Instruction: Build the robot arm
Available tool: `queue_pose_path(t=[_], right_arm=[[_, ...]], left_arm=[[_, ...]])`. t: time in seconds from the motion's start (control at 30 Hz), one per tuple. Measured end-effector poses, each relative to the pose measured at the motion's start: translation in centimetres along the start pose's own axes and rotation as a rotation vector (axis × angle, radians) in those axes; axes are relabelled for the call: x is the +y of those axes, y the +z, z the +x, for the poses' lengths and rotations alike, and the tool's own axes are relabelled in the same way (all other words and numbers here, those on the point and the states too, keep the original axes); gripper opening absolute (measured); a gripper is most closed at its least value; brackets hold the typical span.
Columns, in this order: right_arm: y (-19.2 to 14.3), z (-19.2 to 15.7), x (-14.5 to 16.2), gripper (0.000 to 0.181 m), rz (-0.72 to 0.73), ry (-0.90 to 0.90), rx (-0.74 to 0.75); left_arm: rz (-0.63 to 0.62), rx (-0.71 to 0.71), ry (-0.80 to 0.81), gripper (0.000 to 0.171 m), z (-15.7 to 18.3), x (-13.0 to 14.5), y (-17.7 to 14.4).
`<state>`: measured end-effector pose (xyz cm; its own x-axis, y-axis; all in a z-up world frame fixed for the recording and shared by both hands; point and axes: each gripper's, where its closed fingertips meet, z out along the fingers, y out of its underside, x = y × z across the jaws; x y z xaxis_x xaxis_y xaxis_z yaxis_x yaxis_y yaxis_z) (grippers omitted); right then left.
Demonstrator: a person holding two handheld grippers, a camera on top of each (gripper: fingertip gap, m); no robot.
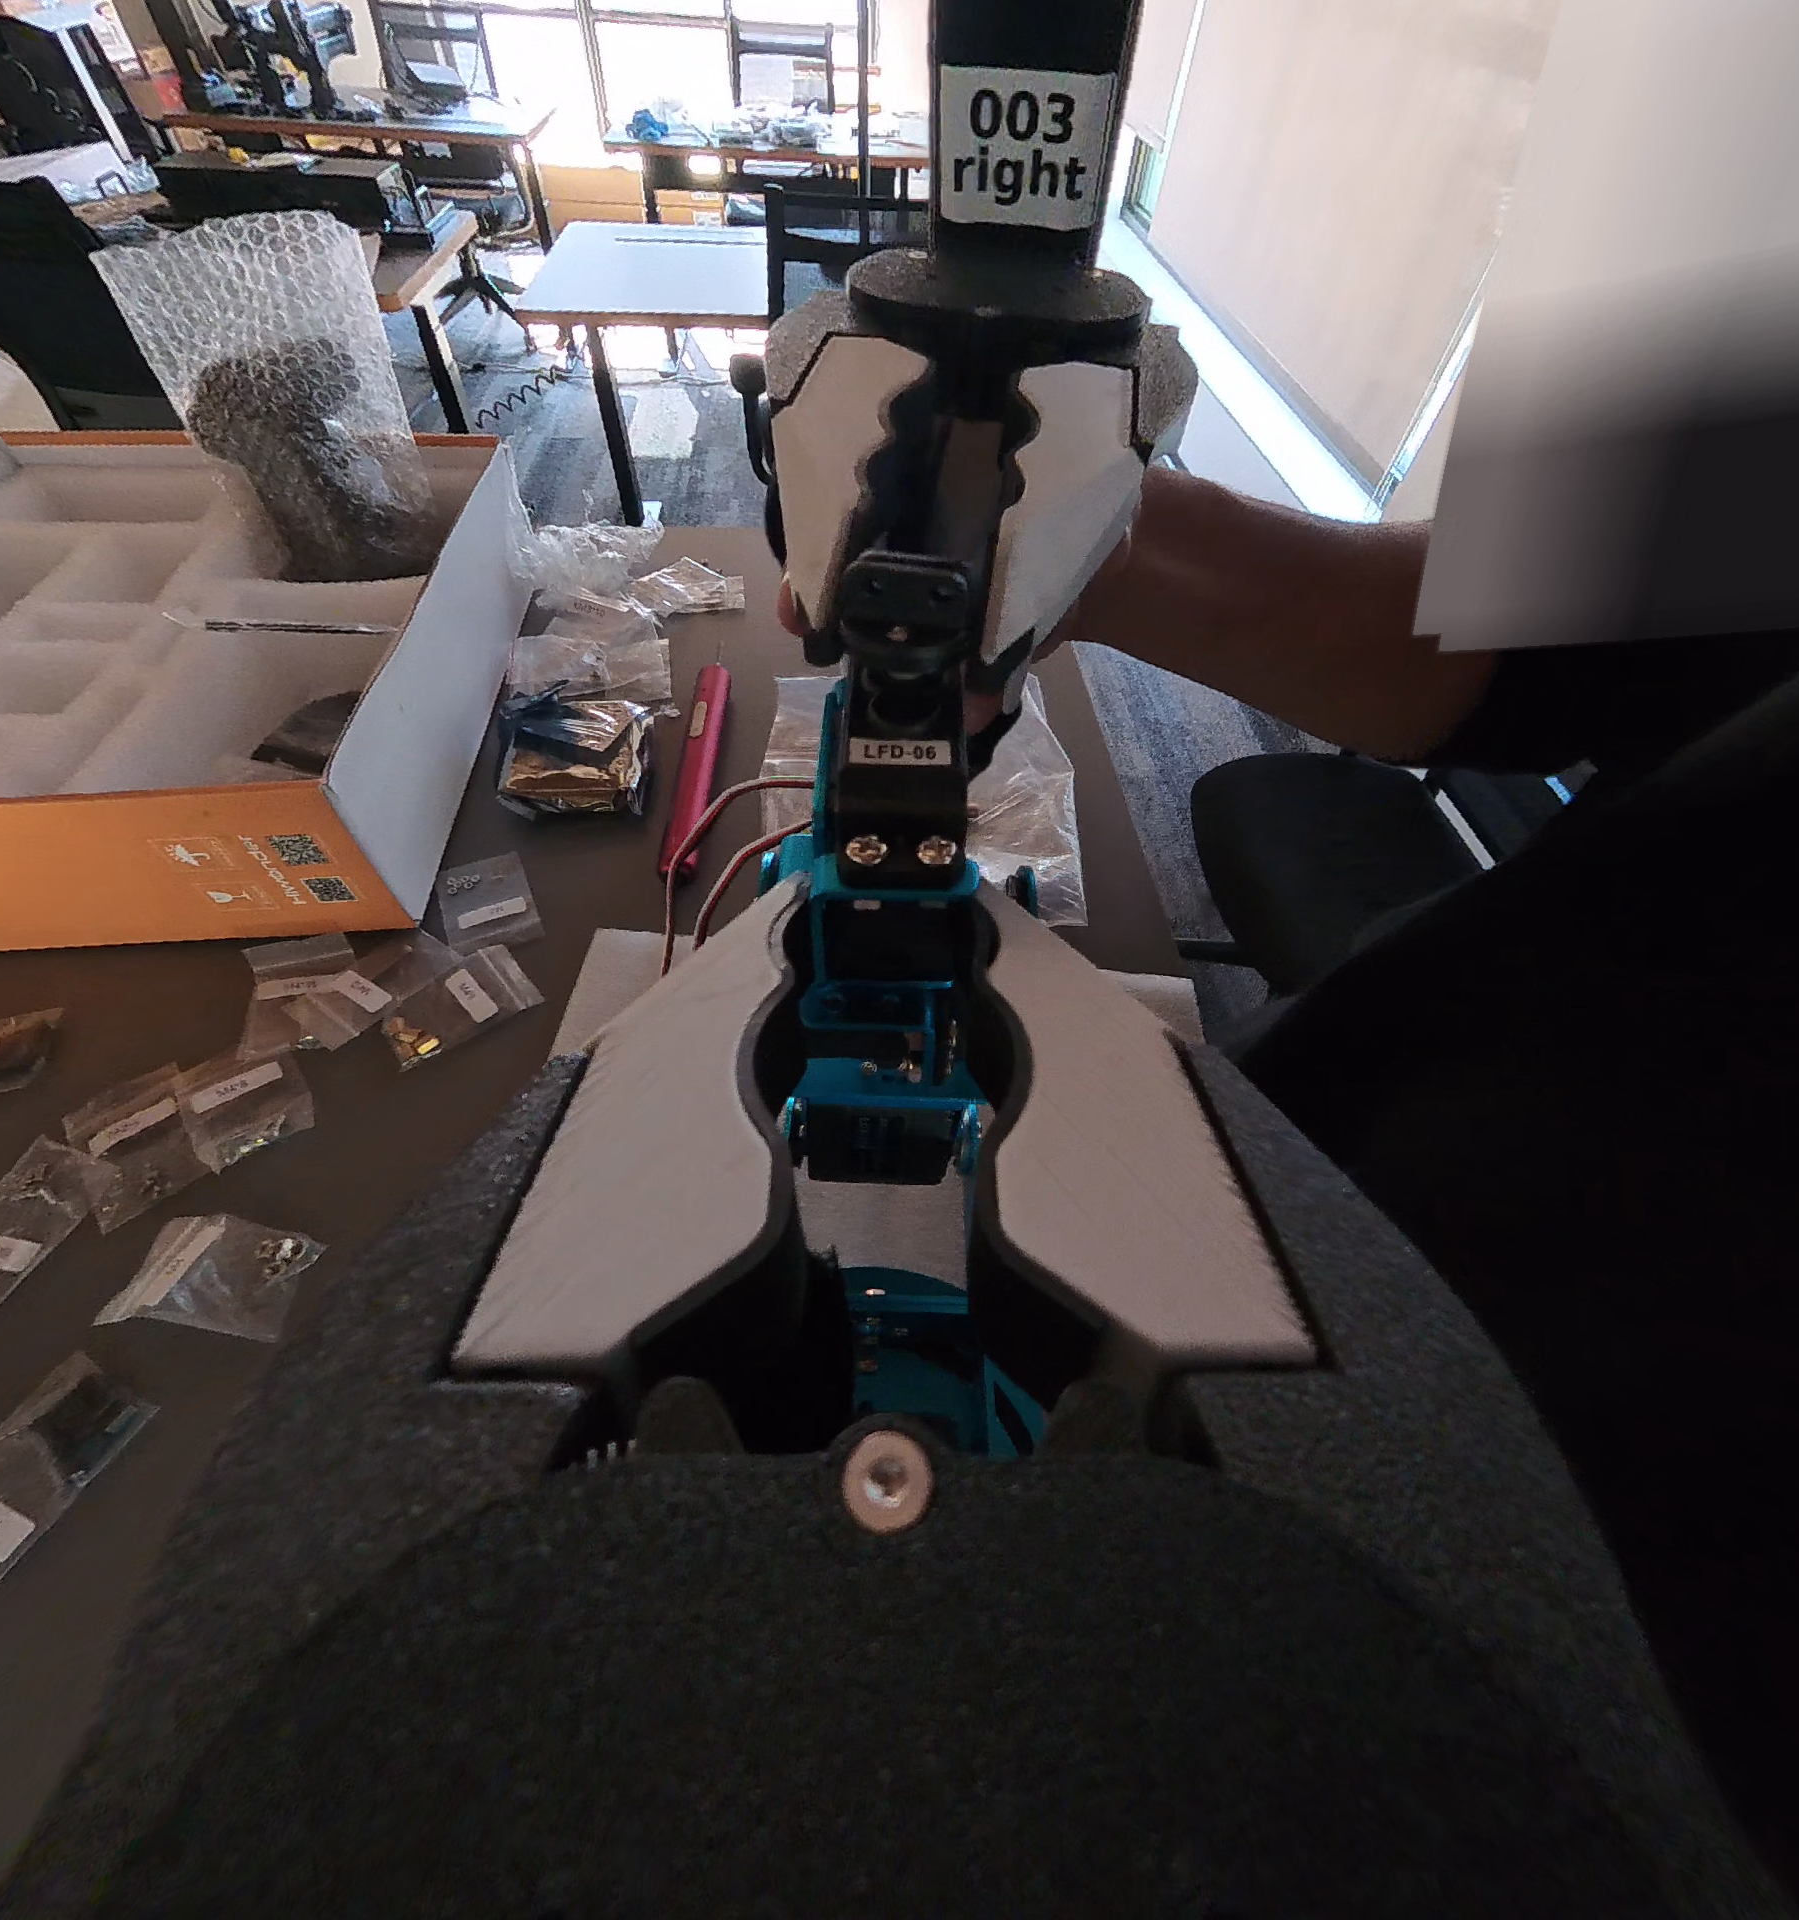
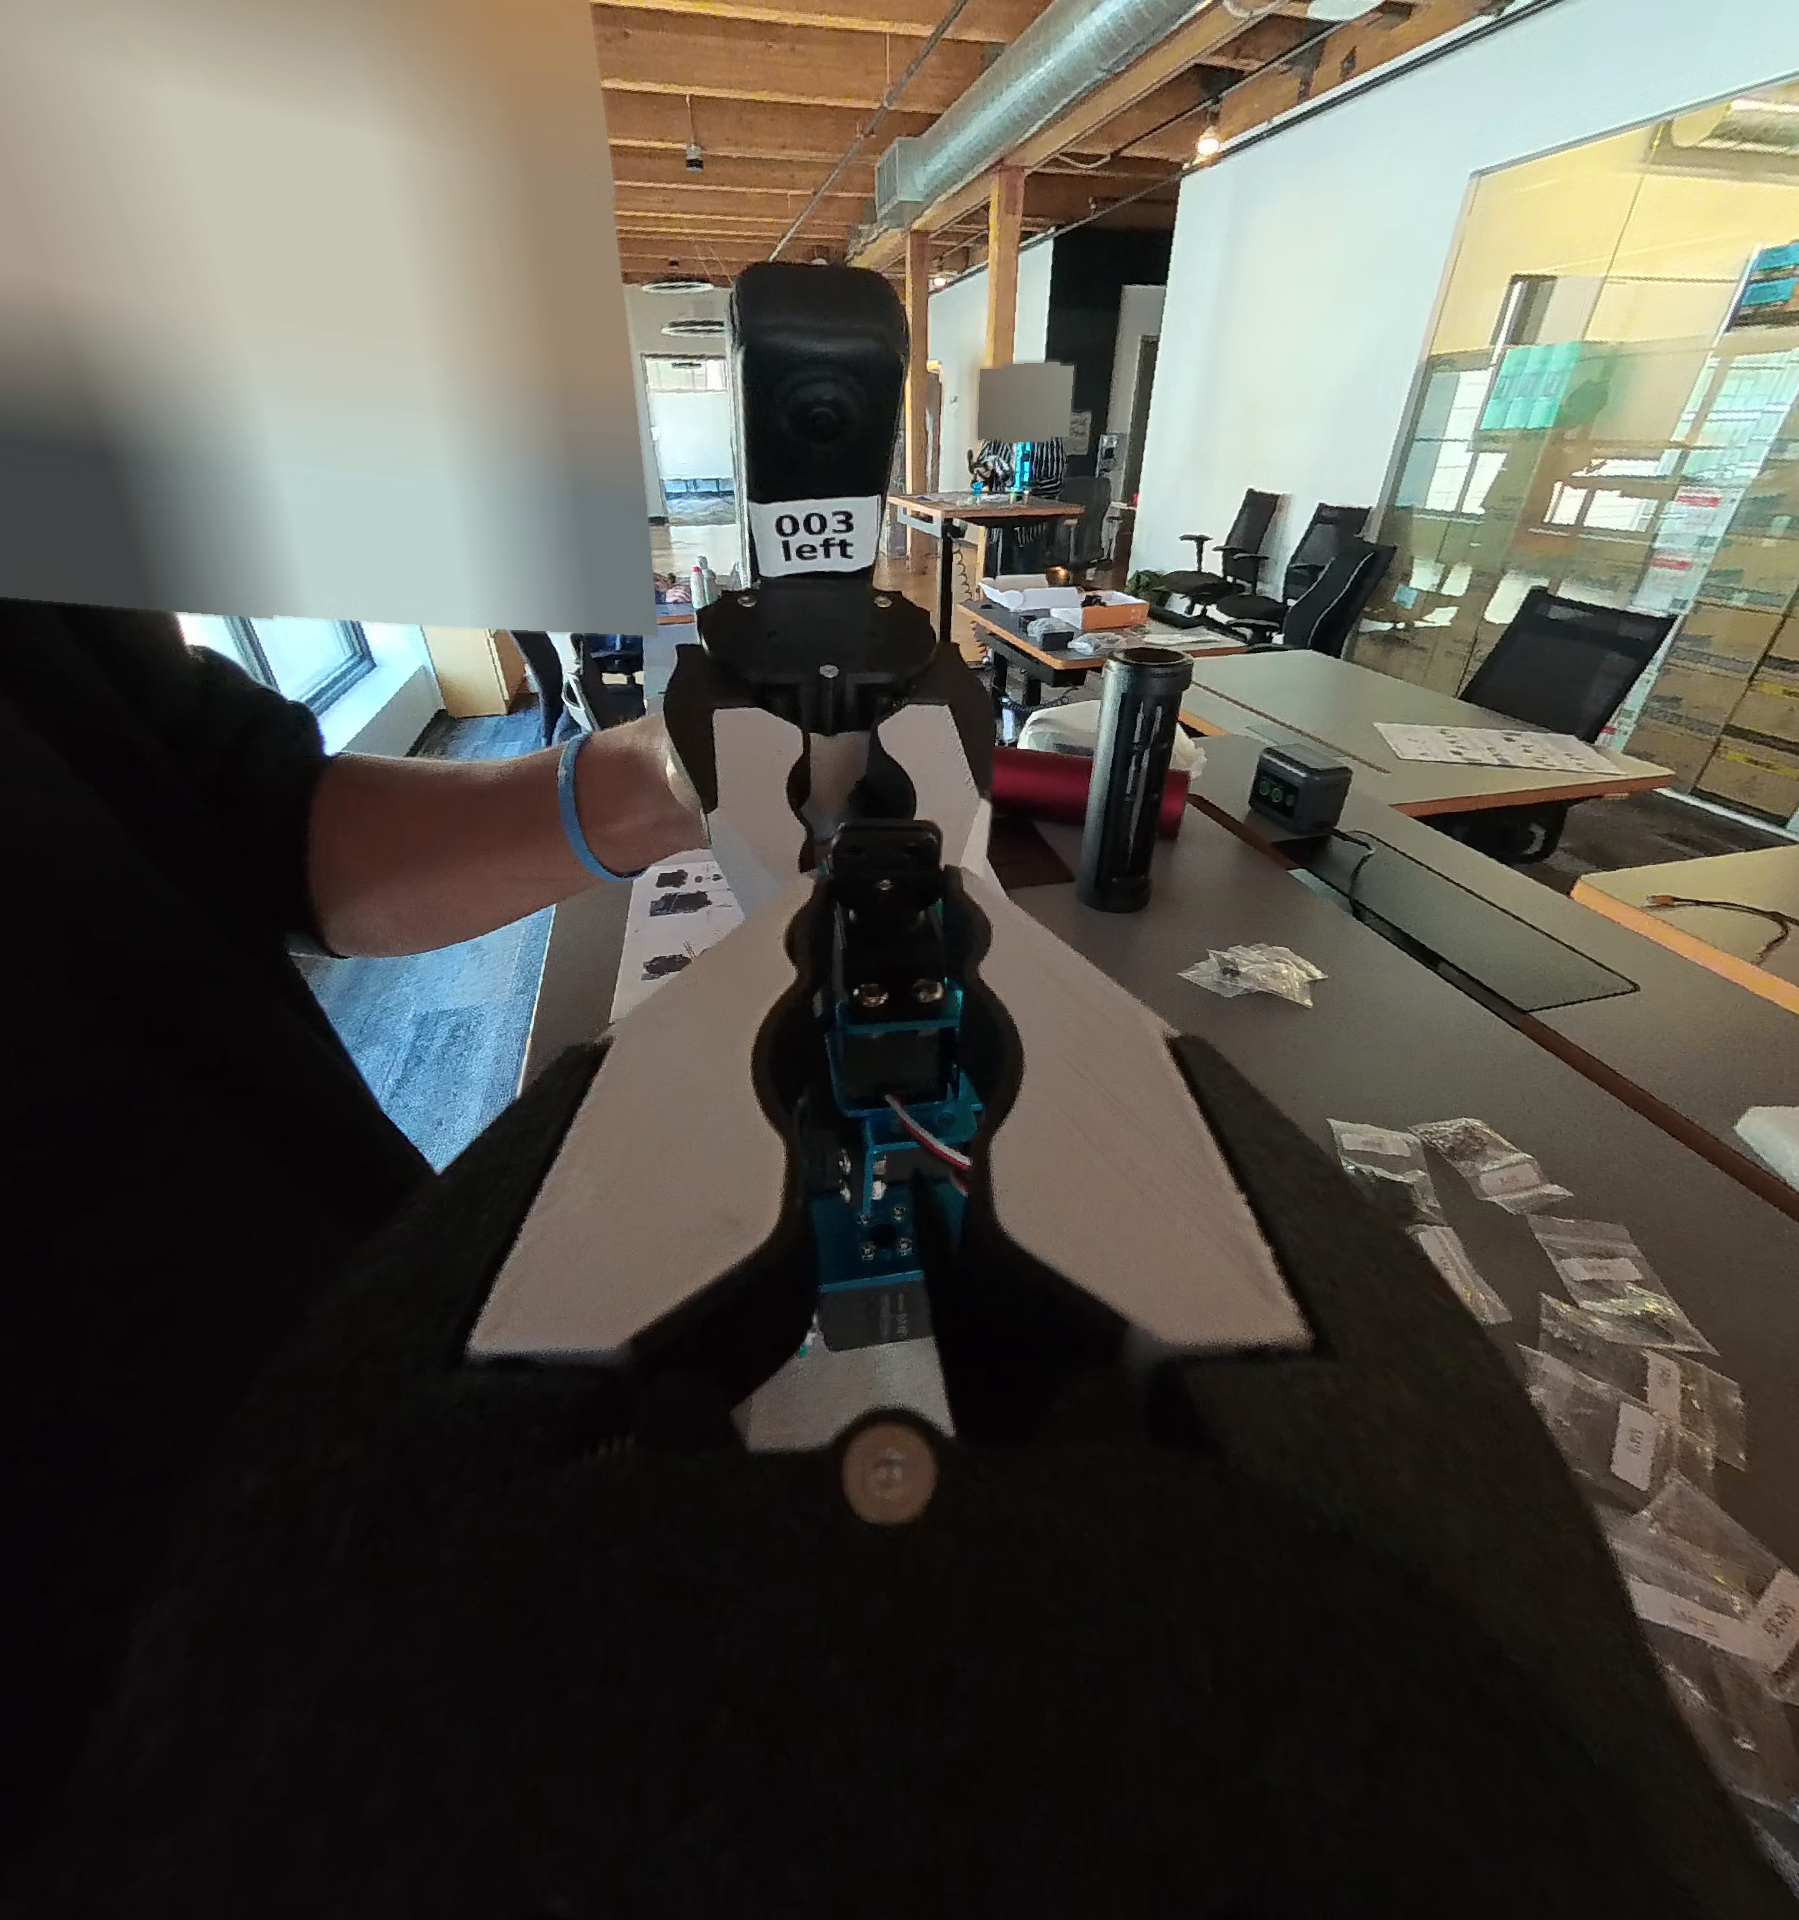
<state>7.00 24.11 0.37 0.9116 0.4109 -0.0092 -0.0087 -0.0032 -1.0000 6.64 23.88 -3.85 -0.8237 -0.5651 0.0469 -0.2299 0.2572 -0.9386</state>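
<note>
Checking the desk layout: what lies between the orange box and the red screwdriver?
In the left wrist view, clear plastic parts bags and a foil packet lie between the orange box and the red screwdriver.

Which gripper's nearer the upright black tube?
Left. The left gripper sits just beside the black tube; the right gripper is farther back, across the blue servo assembly both clamp.

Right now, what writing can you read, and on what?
I won't quote writing; it stands on:
White sticker, right gripper's camera post.
Second white sticker, left gripper's camera.
Small label, black servo in right gripper, atop blue bracket in left gripper.
Printed codes, orange box side.
Bag tags: too small to read.
</note>
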Motion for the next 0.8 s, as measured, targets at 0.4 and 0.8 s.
queue_pose_path(t=[0.4,0.8], right_arm=[[-0.34,-1.11,-0.28,0.026,-0.006,0.031,-0.107],[-0.66,-0.48,-0.63,0.019,0.037,0.084,-0.11]], left_arm=[[-0.013,0.039,0.016,0.026,0.68,0.08,0.02],[-0.012,0.005,-0.003,0.026,0.38,0.06,0.27]])
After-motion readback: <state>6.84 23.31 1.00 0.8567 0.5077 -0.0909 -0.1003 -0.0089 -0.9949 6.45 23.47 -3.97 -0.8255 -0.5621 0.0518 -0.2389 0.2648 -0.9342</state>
